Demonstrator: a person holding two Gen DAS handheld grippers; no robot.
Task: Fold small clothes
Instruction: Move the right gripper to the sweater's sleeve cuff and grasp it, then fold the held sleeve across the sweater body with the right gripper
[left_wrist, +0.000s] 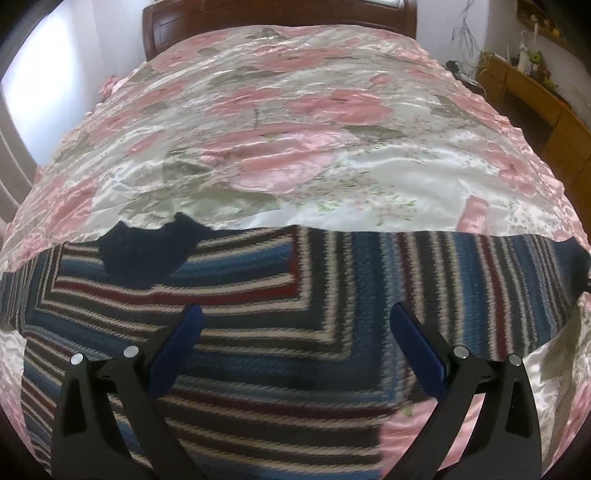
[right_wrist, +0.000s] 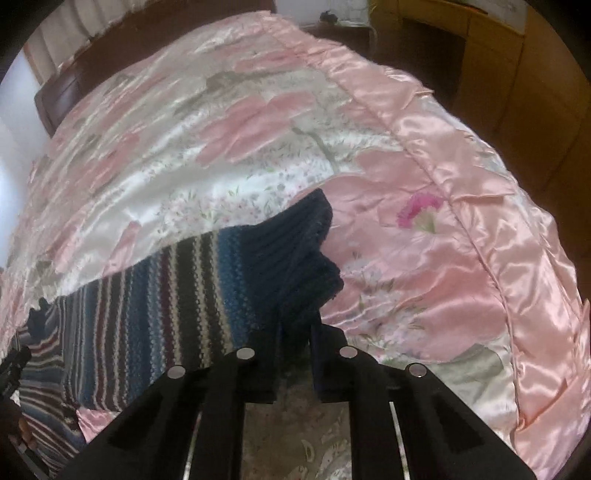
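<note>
Your left claw (left_wrist: 295, 317) hovers with its blue-padded fingers spread wide, gripping nothing, and the striped knit sweater (left_wrist: 280, 332) lies directly under and ahead of it on the bed's pink floral satin bedspread (left_wrist: 295, 122). Your right claw (right_wrist: 295, 332) is pressed nearly together, pinching the sweater's dark navy ribbed cuff (right_wrist: 303, 258), with the striped sleeve running off to its left.

Counts: 1 sweater, 2 grippers, 1 bedspread
One striped sweater (left_wrist: 295, 332) under both grippers: left gripper (left_wrist: 295, 321), right gripper (right_wrist: 295, 332); one floral bedspread (left_wrist: 295, 129) ahead.
</note>
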